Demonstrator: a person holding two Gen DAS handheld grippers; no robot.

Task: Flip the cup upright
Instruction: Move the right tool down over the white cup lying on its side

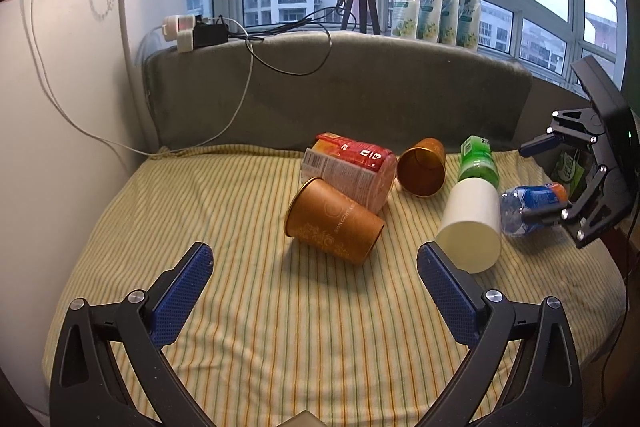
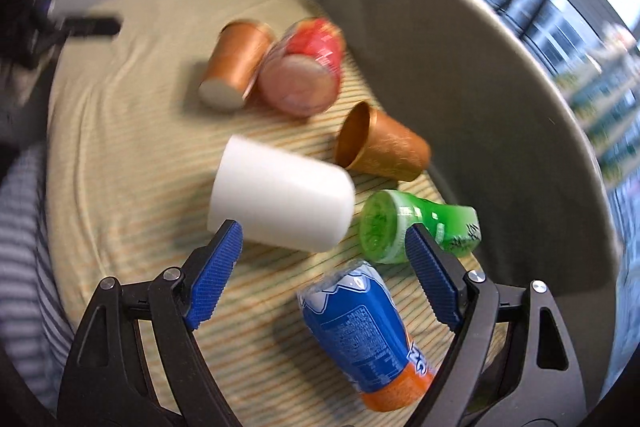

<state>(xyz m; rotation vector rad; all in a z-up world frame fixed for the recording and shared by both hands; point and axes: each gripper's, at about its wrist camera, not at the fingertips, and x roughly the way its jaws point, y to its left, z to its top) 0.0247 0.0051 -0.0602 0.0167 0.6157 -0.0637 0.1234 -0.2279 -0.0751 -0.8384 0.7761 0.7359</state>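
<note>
Seen from the left wrist, the left hand-held gripper (image 1: 314, 263) hovers wide open above the striped bed cover (image 1: 260, 307), its jaws empty. Ahead, a brown cup (image 1: 334, 221) lies on its side beside a red can (image 1: 352, 169), with a white cup (image 1: 472, 223) toppled nearby. From the right wrist, the right hand-held gripper (image 2: 322, 241) gapes wide over that plain white cup (image 2: 282, 193), lying sideways between a green bottle (image 2: 416, 227) and the blue bottle (image 2: 360, 335).

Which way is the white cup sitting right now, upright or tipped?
Tipped. The white cup lies on its side on the striped cloth, one round end toward the left wrist camera, beside the green bottle. Neither gripper holds it.
</note>
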